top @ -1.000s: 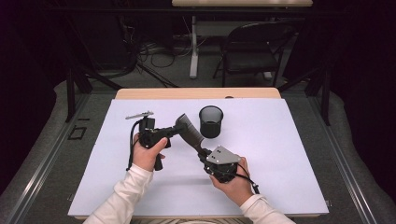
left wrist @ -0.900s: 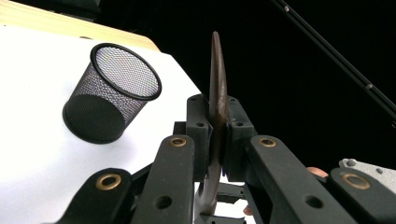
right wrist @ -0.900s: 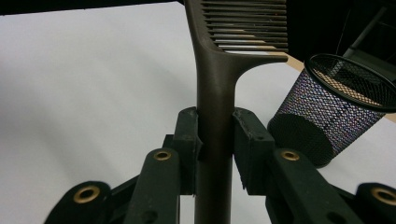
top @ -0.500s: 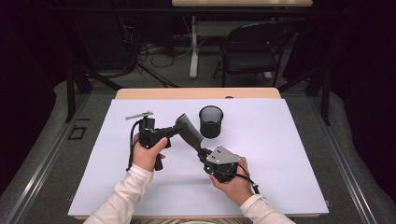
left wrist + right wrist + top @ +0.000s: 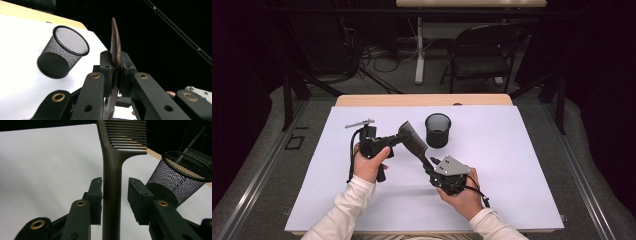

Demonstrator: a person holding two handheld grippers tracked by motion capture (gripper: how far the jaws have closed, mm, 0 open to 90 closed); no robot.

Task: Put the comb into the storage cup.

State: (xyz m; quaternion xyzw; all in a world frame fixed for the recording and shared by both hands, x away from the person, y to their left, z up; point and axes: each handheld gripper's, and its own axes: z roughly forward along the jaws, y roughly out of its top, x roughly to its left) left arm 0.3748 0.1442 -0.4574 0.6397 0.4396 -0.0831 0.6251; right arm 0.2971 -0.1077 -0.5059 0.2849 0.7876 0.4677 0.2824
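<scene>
Against the earlier high-view pictures little has changed: both hands sit where they were and the comb (image 5: 412, 140) hangs at the same slant, but the right gripper (image 5: 115, 195) has just been opening its jaws, and in the right gripper view its pads now stand a little off either side of the comb's handle, the left pad almost touching, the right one with a clear gap. The left gripper (image 5: 116, 72) is clamped tight on the comb, its pads pressed flat on both faces of the thin blade. The comb is held in the air above the middle of the white sheet (image 5: 522, 165) that covers the table, just near of the mesh cup (image 5: 438, 130) and slightly to its left. Its long axis runs on a diagonal in the high view, the toothed head up toward the far left and the handle down toward the near right, into the right gripper. It is dark brown, smooth and hard-looking, a flat wide-toothed head narrowing to a straight slim handle; edge-on it shows a slight curve. The cup is black wire mesh, round, tapering toward its solid base, with a rolled rim, upright on the sheet toward the far edge.
</scene>
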